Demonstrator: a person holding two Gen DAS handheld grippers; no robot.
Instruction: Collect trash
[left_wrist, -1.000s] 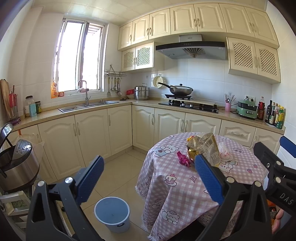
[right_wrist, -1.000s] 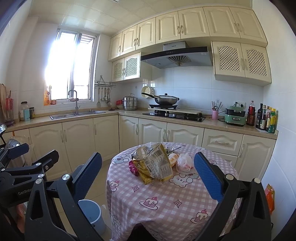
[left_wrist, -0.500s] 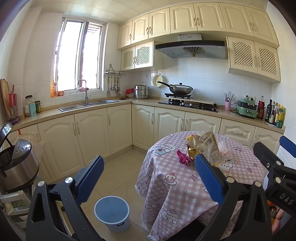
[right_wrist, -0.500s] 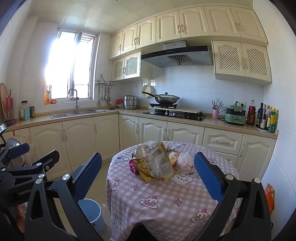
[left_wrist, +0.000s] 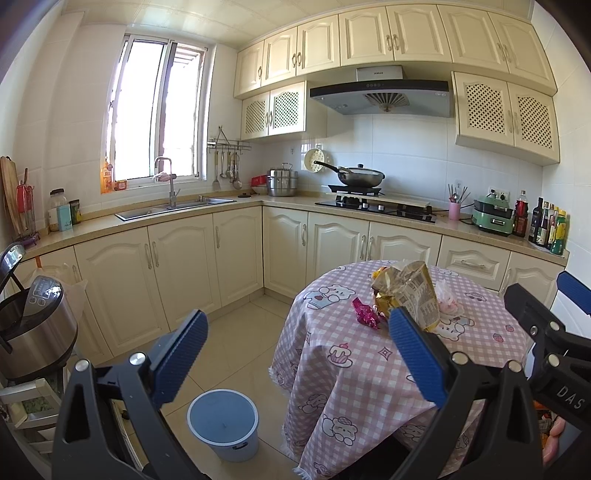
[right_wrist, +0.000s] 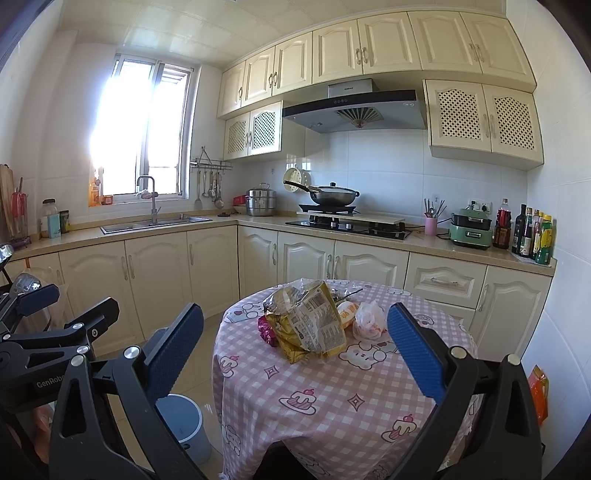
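Both grippers are wide open and hold nothing. The trash pile (right_wrist: 308, 321) lies on the round table (right_wrist: 332, 398), at 12 o'clock from the right gripper (right_wrist: 295, 347) and at 1 o'clock from the left gripper (left_wrist: 295, 350). The blue bin (left_wrist: 222, 419) stands on the floor at 6 o'clock from the left gripper.
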